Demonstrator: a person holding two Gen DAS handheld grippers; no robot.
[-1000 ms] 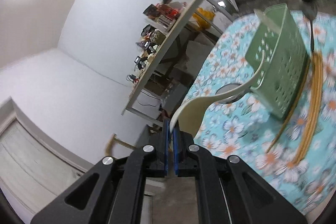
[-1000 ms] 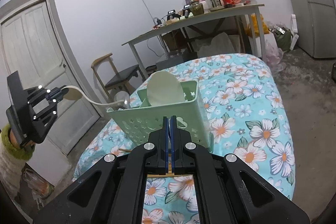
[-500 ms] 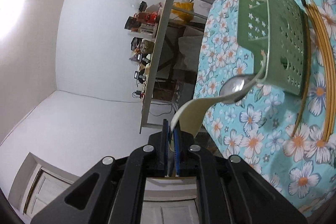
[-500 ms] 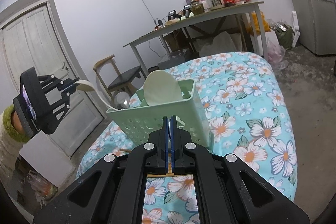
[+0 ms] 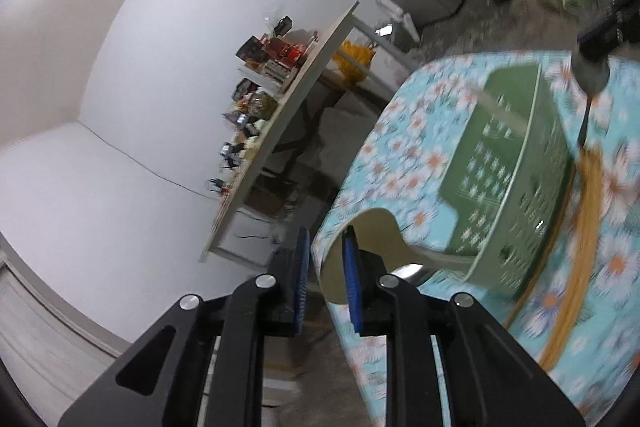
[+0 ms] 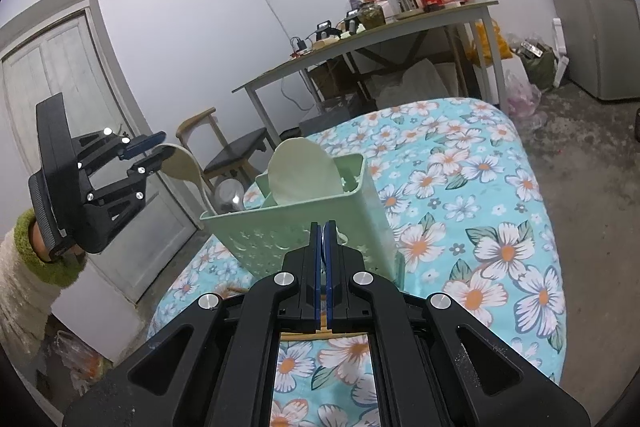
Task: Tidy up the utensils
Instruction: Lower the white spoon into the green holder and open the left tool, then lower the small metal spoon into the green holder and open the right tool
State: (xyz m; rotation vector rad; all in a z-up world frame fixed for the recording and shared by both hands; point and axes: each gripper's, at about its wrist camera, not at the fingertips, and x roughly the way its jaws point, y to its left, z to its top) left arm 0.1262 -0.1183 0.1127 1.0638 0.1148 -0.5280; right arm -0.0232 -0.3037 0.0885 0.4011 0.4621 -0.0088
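A green slotted basket (image 6: 304,227) (image 5: 512,163) stands on the flowered tablecloth (image 6: 480,227). A cream spoon (image 6: 182,163) (image 5: 372,227) leans out of its left corner, handle down inside. My left gripper (image 6: 162,147) (image 5: 326,233) is at the spoon's bowl with its jaws opening. The blue pads stand apart, the bowl's edge lies between them, and they no longer pinch it. A second cream paddle (image 6: 300,167) stands in the basket. My right gripper (image 6: 324,225) is shut on nothing, just in front of the basket. Wooden chopsticks (image 5: 580,227) lie on the cloth beside it.
A dark metal spoon (image 5: 590,79) lies near the chopsticks and a shiny metal bowl (image 6: 230,193) sits behind the basket. Beyond the table are a wooden chair (image 6: 236,151), a door (image 6: 80,87), a cluttered desk (image 6: 380,35) and a person's sleeve (image 6: 24,291).
The left gripper's pads, pinched on the spoon's bowl before, have come apart. That gripper has moved closer to the basket with the spoon. The right gripper has stayed still.
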